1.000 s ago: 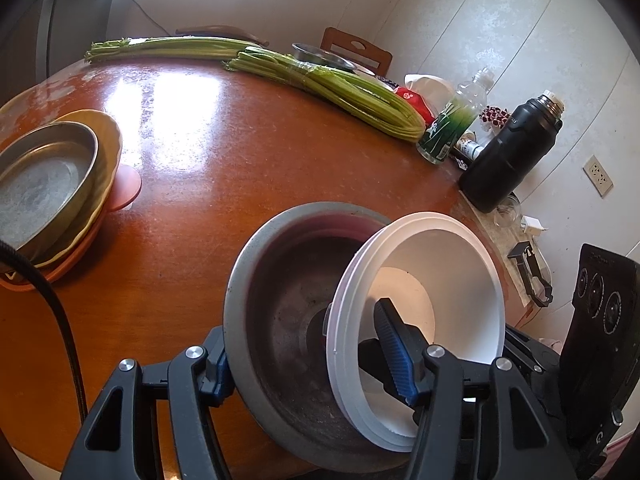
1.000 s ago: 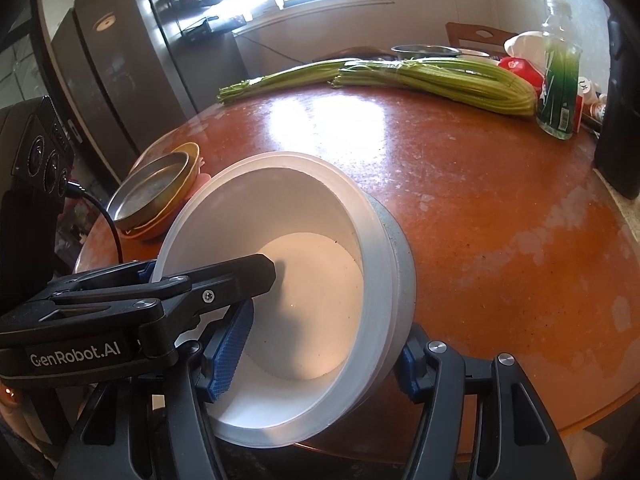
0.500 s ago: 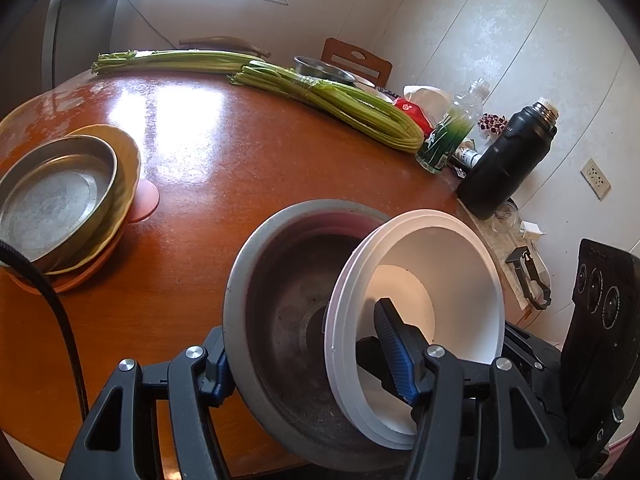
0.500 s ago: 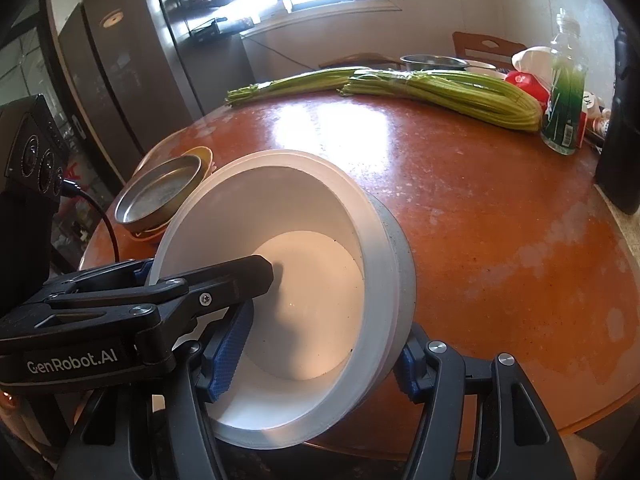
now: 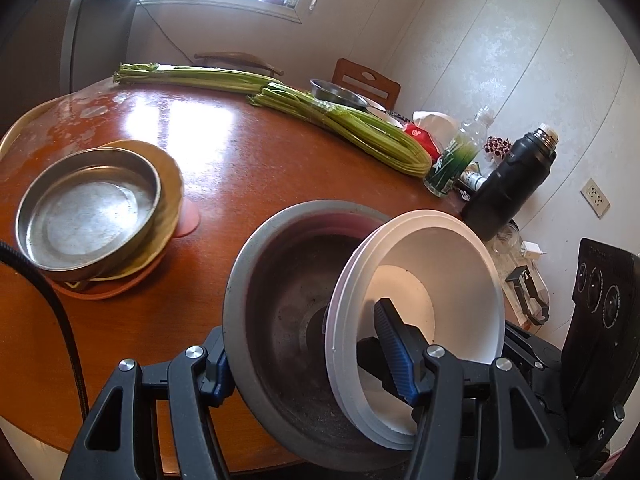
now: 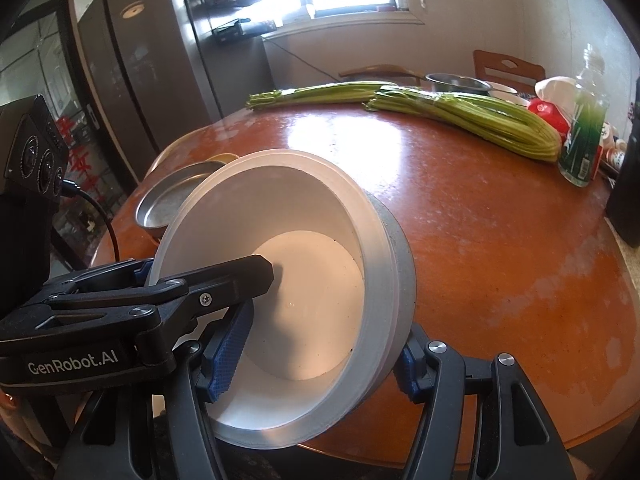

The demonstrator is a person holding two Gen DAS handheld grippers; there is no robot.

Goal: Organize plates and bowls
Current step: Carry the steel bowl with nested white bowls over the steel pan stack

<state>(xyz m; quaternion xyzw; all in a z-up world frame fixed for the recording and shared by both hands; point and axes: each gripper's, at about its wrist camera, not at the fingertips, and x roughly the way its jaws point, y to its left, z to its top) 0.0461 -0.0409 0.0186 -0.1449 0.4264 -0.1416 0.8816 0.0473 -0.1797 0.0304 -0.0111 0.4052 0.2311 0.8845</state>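
A grey metal bowl (image 5: 280,280) with a pink rim showing inside it and a white bowl (image 5: 440,264) tilted in it is held over the near edge of the round brown table (image 5: 224,160). My left gripper (image 5: 304,336) is shut on this stack, one finger outside the grey wall and the other inside the white bowl. From the other side my right gripper (image 6: 320,340) is shut on the same stack: white bowl (image 6: 312,280), grey bowl (image 6: 400,256). At the left a metal pan (image 5: 88,212) sits on a yellow plate (image 5: 168,176) and an orange plate (image 5: 120,288).
Two celery bundles (image 5: 360,132) lie across the far side. A green bottle (image 5: 452,160), a black flask (image 5: 508,184) and small items crowd the right edge. A steel bowl (image 5: 338,94) sits before a chair (image 5: 366,80). A black cable (image 5: 48,292) hangs at the left.
Both grippers have risen with the bowl stack and drawn back a little. The pile of plates has come fully into the left wrist view. Neither grip has changed.
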